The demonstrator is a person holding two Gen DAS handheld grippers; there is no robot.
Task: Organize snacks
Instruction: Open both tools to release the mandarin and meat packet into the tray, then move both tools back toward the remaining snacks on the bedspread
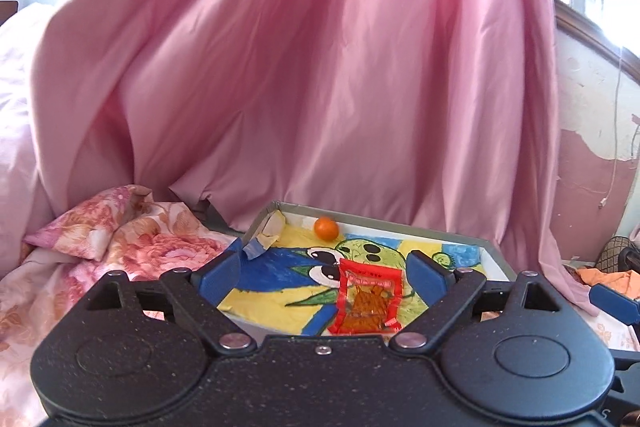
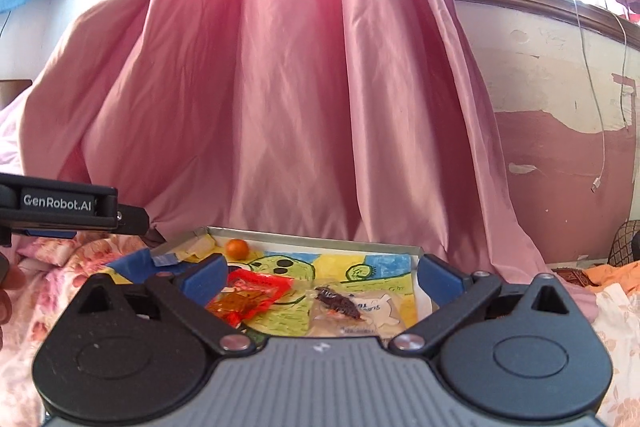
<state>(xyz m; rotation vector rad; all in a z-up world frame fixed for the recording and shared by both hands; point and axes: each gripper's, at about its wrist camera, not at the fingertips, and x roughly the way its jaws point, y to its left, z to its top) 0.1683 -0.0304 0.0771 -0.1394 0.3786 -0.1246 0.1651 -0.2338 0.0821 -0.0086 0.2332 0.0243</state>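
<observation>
- The shallow box (image 1: 496,259) with a bright drawing on its floor lies on flowered bedding (image 1: 132,247); it is the landmark for what follows.
- A red snack packet (image 1: 366,301) lies flat inside the box near its front edge; a clear packet (image 2: 348,307) with a dark snack lies beside it, toward the right wall.
- A small orange fruit (image 1: 326,228) sits at the box's back wall, well apart from both packets.
- The left gripper (image 1: 324,271) hangs over the box front, jaws spread wide, nothing gripped.
- The right gripper (image 2: 320,275) likewise stands wide open above both packets, touching neither.
- A pink curtain (image 1: 320,67) hangs just behind the box.
- Torn paper scraps (image 1: 272,227) sit in the box's back-left corner.
</observation>
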